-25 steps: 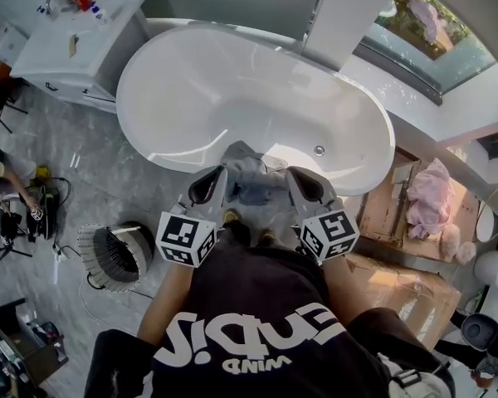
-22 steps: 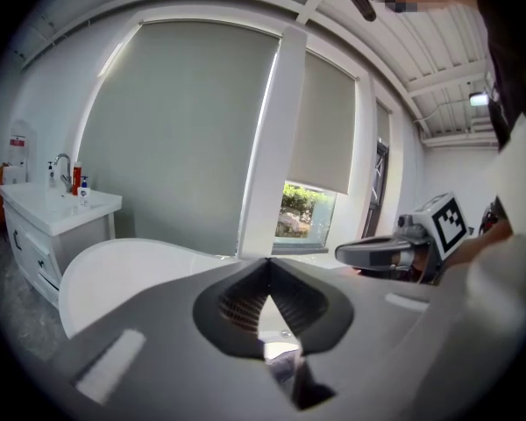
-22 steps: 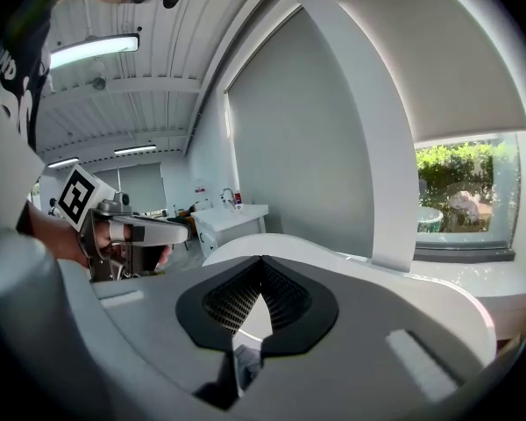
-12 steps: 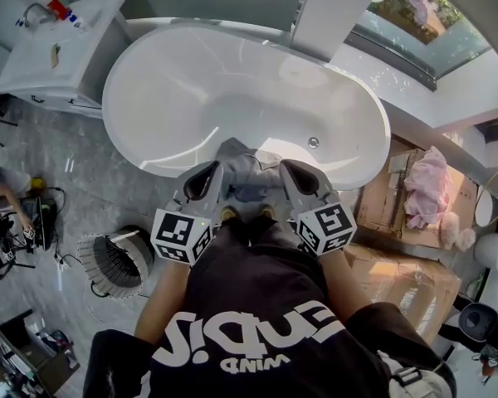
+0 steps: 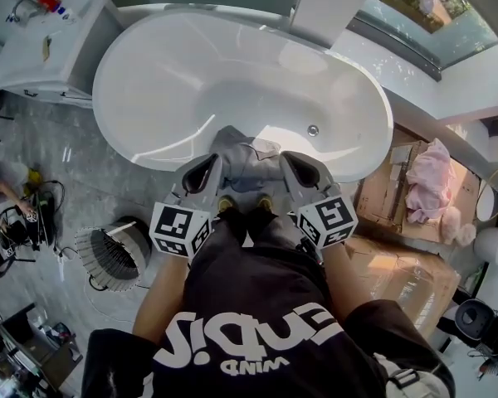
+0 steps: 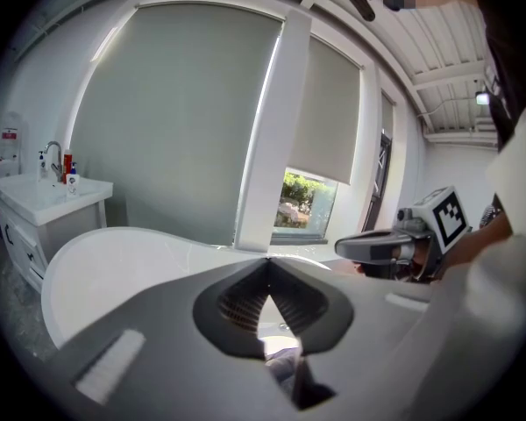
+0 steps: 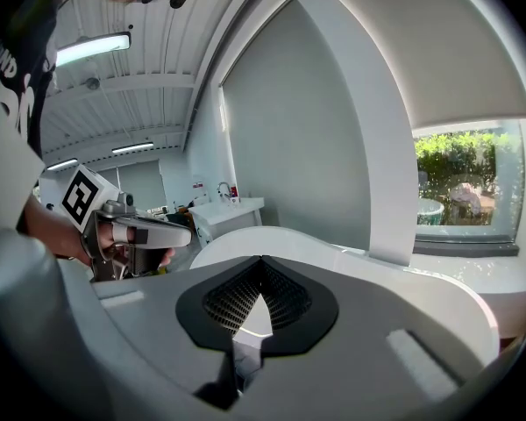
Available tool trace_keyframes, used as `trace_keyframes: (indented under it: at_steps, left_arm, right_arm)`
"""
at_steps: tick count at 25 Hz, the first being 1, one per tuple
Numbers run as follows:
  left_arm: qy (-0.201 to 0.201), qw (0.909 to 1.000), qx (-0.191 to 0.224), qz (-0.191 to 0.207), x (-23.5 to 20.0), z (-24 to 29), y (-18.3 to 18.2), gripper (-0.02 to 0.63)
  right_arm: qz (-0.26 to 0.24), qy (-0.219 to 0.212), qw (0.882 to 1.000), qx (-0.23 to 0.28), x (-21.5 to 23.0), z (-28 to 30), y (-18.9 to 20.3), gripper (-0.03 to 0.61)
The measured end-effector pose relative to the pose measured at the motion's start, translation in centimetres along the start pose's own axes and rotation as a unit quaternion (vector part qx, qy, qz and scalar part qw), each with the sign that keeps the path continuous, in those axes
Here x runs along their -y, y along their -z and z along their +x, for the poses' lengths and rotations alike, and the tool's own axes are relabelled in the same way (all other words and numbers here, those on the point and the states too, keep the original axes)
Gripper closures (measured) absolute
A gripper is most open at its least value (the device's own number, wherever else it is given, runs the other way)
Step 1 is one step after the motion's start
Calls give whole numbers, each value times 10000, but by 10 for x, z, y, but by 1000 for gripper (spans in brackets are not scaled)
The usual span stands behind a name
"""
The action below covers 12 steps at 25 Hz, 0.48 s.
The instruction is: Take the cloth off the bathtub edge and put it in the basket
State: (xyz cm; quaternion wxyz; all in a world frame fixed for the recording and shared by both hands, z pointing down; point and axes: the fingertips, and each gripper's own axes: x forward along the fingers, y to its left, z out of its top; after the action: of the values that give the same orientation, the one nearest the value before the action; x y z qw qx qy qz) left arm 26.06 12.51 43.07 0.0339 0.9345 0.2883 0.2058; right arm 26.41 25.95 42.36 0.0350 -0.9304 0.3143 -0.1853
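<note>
Tub: a white oval tub (image 5: 149,152) fills the upper half of the head view, its near rim just ahead of the person.
Cloth: a gray, crumpled cloth (image 5: 242,149) is draped over the near rim at the tub's 6 o'clock, with part of it hanging on the floor side. It is not in the basket.
Left gripper: the left gripper (image 5: 206,169) points toward 12 o'clock, with its tip just beside the cloth at the cloth's 8 o'clock. Whether it touches the cloth cannot be told.
Left jaws: together, tips meeting, nothing clamped. In the left gripper view a scrap of gray fabric shows below them.
Right gripper: the right gripper (image 5: 292,164) also points toward 12 o'clock, with its tip just beside the cloth at the cloth's 4 o'clock. Contact cannot be told.
Right jaws: together at the tips, nothing between them.
Pair: the cloth lies between the two grippers, and both marker cubes sit at the person's end.
Basket: a round, ribbed basket (image 5: 109,255) stands on the gray floor (image 5: 66,164) at the left gripper's 8 o'clock, well apart from the cloth. Its inside is dark.
Vanity: a white vanity (image 5: 41,52) with a tap (image 5: 23,7) sits at the tub's 10 o'clock.
Boxes: cardboard boxes (image 5: 390,201) are at the right gripper's 3 o'clock, with a pink bundle (image 5: 432,191) on them.
Person: a black shirt (image 5: 257,305) with white print is at 6 o'clock in the head view.
</note>
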Motion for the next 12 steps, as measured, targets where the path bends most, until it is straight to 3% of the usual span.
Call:
trace_keyframes:
  at_steps: [12]
  left_arm:
    - [280,9987,-426,-60,-4,45,56,620]
  right_arm:
    - [291,86,9990,-340,21,22,62,569]
